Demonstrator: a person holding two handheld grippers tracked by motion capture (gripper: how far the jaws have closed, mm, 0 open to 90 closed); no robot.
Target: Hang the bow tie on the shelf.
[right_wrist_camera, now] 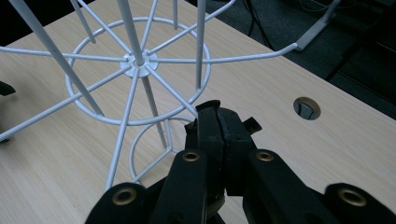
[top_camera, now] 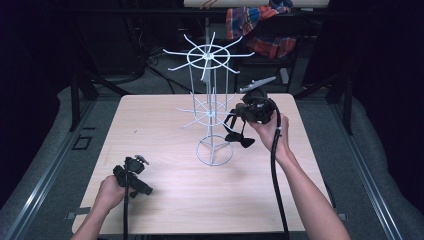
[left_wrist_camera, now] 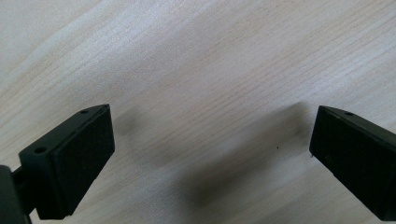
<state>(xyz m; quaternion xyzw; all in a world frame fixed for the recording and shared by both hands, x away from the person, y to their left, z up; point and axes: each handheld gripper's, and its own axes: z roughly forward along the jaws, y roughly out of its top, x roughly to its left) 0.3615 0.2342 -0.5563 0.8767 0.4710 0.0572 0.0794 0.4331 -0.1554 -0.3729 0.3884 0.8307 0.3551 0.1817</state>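
A white wire display stand (top_camera: 211, 112) rises from the middle of the table, with two tiers of spokes and a ring base (top_camera: 214, 151). My right gripper (top_camera: 234, 120) hovers just right of the stand at its lower tier, shut on a black object (top_camera: 241, 138) that hangs below it; it may be a pair of glasses. In the right gripper view the jaws (right_wrist_camera: 217, 116) are pressed together on a thin black piece (right_wrist_camera: 252, 124), right beside the lower spoke ring (right_wrist_camera: 137, 65). My left gripper (top_camera: 136, 176) rests low at the front left, open over bare wood (left_wrist_camera: 210, 154).
The light wooden table (top_camera: 165, 125) has a round cable hole (right_wrist_camera: 307, 108) near its far right edge. A patterned cloth (top_camera: 260, 25) lies on furniture behind the table. Grey carpet and metal rails flank both sides.
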